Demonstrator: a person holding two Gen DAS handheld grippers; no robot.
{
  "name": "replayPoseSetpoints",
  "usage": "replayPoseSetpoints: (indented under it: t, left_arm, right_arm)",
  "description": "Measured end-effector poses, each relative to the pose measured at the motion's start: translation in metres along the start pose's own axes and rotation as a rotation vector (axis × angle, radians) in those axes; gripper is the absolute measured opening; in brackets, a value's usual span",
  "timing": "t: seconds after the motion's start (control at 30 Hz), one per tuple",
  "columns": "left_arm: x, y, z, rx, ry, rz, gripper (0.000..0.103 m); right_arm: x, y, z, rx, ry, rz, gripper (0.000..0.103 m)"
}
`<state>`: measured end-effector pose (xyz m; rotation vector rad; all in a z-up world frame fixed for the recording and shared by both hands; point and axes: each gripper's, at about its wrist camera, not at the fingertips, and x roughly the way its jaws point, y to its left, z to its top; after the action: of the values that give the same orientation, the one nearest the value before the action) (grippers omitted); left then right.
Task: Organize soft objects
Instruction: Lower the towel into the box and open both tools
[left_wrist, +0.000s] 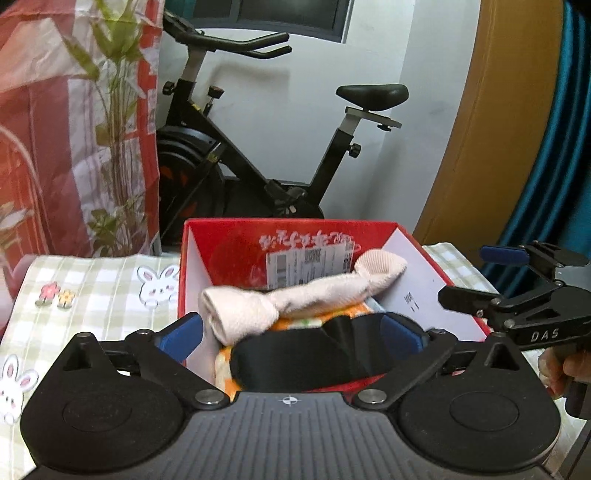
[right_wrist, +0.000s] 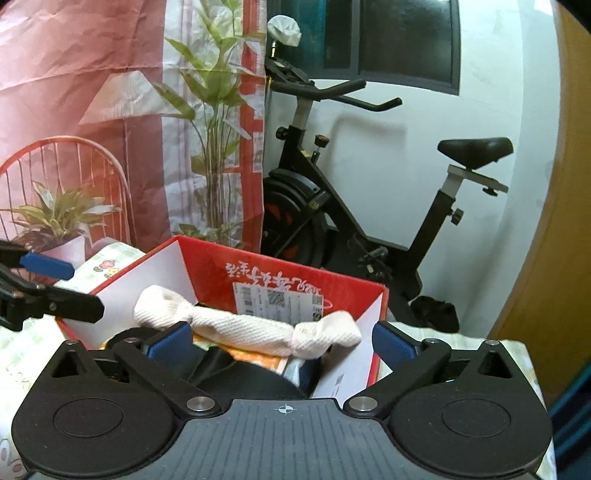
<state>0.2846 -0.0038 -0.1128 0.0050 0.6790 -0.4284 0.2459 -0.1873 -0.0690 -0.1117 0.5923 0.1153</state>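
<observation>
Towel roll lies in box, exercise bike behind.

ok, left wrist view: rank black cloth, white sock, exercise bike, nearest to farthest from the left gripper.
1. Black cloth: between the open left gripper fingers, in the red box.
2. White sock: just beyond, lying across the box.
3. Exercise bike: behind the box, by the wall.

Both wrist views are evenly and fairly brightly lit by soft indoor light, with a washed-out pink glare at nine o'clock on the red printed curtain in the left view. The exercise bike throws a faint shadow on the white wall. Fisheye distortion bends the wooden door at three o'clock, corners darken, and detail looks slightly soft throughout.
</observation>
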Motion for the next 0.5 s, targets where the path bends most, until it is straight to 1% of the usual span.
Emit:
replayPoseSetpoints:
  t: [0.27,0.5]
  left_arm:
    - [-0.025,0.003,-0.028,-0.022,0.006,0.006,0.103]
    - [-0.041,0.003,-0.049,-0.016,0.005,0.023,0.103]
  right_arm:
    - [-0.025,0.007,-0.018,0.065,-0.021,0.011,0.103]
    - [-0.040,0.017,-0.037,0.080,-0.054,-0.013,0.103]
